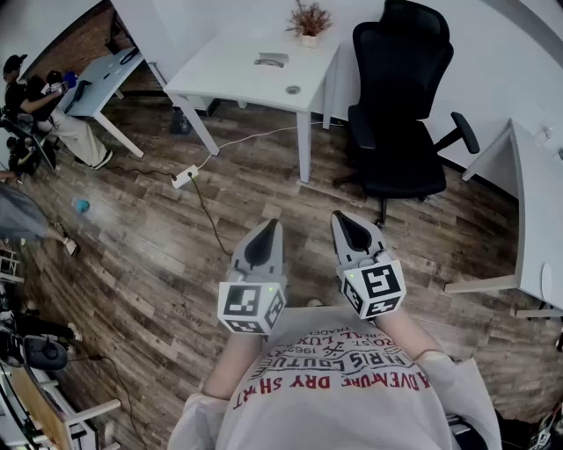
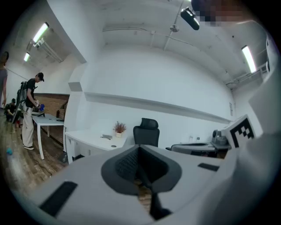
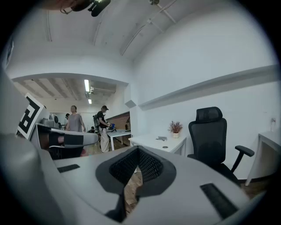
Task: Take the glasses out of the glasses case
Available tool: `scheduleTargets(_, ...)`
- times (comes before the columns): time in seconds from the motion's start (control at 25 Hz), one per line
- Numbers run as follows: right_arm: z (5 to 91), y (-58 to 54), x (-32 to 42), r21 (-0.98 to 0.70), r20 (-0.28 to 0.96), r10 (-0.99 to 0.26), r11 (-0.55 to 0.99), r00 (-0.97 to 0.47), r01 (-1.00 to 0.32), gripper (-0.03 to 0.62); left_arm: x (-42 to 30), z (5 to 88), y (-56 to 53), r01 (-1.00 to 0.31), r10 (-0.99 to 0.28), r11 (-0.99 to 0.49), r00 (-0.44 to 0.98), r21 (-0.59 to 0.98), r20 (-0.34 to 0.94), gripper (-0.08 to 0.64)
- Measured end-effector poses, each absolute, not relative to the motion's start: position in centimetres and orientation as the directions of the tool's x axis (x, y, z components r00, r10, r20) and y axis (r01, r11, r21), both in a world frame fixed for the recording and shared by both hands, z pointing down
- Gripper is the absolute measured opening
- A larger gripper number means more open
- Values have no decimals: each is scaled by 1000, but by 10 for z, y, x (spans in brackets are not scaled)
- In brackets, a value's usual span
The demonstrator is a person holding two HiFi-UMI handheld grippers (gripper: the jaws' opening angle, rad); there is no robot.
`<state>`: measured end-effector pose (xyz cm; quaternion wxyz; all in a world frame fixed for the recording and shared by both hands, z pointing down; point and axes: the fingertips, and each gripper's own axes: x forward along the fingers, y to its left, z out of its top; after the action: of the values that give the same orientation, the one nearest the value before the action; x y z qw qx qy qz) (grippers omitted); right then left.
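wooden floor [image 1: 158, 264] is seen under the whole scene. white table [image 1: 237, 70] is placed at 12 o'clock from the tools, black office chair [image 1: 396, 105] at 1 o'clock. left tool [image 1: 268, 228] and right tool [image 1: 339, 218] are held side by side, nearly level, over the floor and well apart from the table. the jaws of both tools are closed together; nothing is held between them. potted plant [image 1: 309, 22] is set at the table's far edge. small grey item [image 1: 271, 60] is noted on the table top near the plant, at its 7 o'clock; whether it is the glasses case cannot be told.
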<state>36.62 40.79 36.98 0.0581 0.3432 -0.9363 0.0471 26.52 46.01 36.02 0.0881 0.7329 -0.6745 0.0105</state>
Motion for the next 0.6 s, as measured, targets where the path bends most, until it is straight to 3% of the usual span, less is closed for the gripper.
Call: scheduleTargets(0.6, 373, 382, 359, -81, 142, -649, 745, -748, -662, 12, 256, 373, 431, -987, -982, -85, 107, 139, 155, 8)
